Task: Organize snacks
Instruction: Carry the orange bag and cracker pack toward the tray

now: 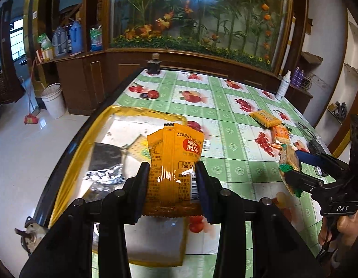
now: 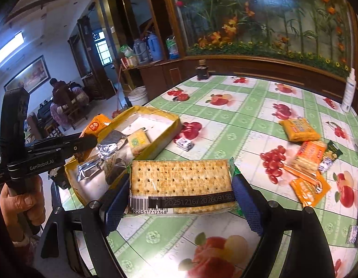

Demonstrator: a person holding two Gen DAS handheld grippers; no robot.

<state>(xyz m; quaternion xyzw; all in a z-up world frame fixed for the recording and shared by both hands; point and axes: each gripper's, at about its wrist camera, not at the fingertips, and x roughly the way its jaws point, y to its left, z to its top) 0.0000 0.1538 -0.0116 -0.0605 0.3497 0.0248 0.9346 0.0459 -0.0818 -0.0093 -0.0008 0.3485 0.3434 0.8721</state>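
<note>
Left gripper (image 1: pixel 172 180) clenched on orange sachet (image 1: pixel 175 159), above yellow tray (image 2: pixel 141 112) at table's left edge. Right gripper (image 2: pixel 179 192) clamped across cracker pack (image 2: pixel 181 180), near tray. Both light; sachet soft, slippery film; crackers brittle, so gripped at short ends.

The orange snack packet (image 1: pixel 176 162) bore a printed date beginning "A2025/11/0", a red round logo with the characters "旭东", and a boxed line starting "400-1" beside a barcode. The cracker pack (image 2: pixel 181 185) carried "20251216/2026091" on a black strip and barcode digits "922251 712348". The right hand-held gripper (image 1: pixel 297 169) read "DAS" on its body; the left hand-held gripper (image 2: pixel 86 142) read "GenRobot.AI"
</note>
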